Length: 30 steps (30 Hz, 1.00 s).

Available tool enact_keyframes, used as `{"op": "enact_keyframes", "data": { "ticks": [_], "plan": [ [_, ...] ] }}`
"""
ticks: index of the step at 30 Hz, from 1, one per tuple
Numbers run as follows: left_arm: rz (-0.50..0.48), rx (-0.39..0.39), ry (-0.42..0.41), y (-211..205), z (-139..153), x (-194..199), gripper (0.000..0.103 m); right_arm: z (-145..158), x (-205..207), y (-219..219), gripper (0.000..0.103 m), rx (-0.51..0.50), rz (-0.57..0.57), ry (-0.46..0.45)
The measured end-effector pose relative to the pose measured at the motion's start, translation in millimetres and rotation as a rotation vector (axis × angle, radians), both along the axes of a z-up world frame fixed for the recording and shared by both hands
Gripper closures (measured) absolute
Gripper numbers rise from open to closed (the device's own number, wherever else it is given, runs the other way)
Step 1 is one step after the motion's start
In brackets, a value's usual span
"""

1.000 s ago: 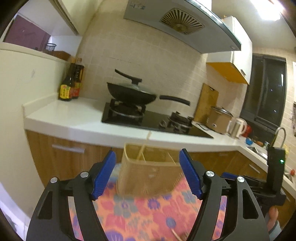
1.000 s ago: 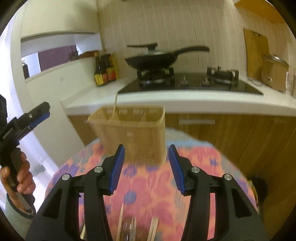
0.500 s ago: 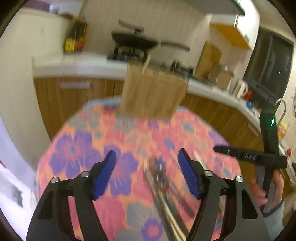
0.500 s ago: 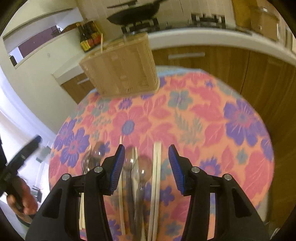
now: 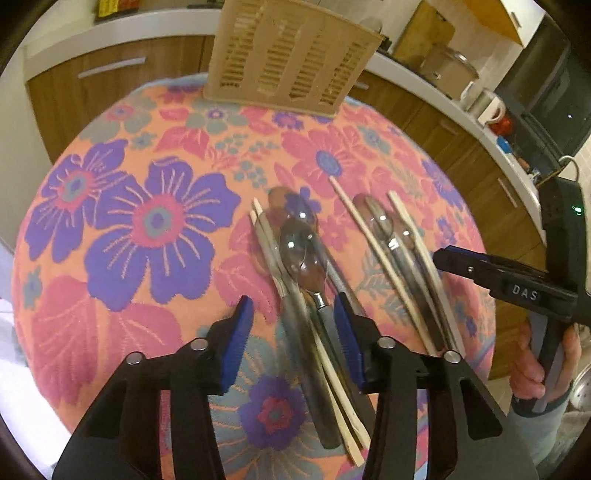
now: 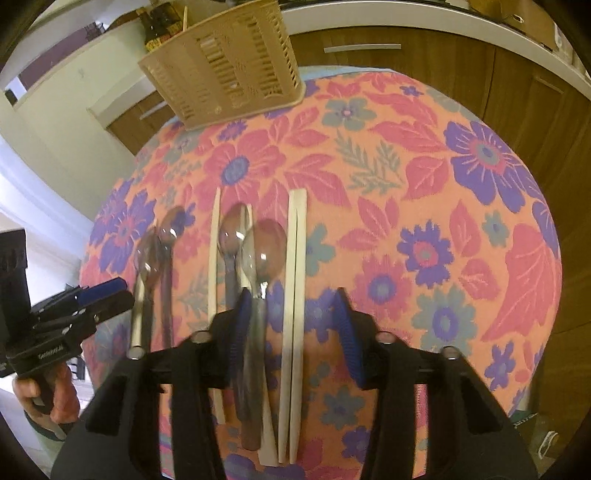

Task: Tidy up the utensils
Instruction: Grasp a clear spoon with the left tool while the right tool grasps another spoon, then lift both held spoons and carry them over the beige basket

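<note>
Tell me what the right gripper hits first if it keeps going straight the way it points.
Most likely the pair of chopsticks lying on the floral tablecloth: they run between the closing jaws of the right gripper, with a spoon by the left finger. Depth is unclear.

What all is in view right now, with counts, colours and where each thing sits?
utensil basket: one, beige, far edge of the table
tablecloth: one, orange with purple and pink flowers, covering the table
spoons: four, metal, lying mid-table in two groups
chopsticks: several, pale wood, among the spoons
sauce bottles: two or more, dark, on the counter
kettle: one, white, on the counter
left claw: blue pads, closing over spoon handles
right claw: blue pads, closing over chopsticks
</note>
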<state>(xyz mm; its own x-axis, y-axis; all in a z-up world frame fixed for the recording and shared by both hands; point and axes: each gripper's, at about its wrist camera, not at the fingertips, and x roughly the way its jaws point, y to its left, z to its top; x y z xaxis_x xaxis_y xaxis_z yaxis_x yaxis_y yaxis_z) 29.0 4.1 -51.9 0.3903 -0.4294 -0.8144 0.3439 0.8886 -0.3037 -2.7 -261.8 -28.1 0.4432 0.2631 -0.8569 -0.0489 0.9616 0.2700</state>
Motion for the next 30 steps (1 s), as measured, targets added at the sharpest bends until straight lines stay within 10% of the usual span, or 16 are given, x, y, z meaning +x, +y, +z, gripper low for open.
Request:
{"op": "enact_keyframes", "data": {
  "ticks": [10, 17, 30],
  "plan": [
    [-0.001, 0.043, -0.017, -13.4, 1.5, 2.3, 0.069, -4.8, 4.0, 21.5, 0.069, 0.030, 0.082, 0.050],
    [0.015, 0.066, -0.026, -18.6, 0.6, 5.0, 0.090, -12.4, 12.0, 33.1, 0.090, 0.017, 0.118, 0.084],
    [0.052, 0.000, -0.056, -0.5, 16.9, 1.3, 0.093, 7.1, 8.5, 10.5, 0.094, 0.054, 0.069, 0.017]
  ]
}}
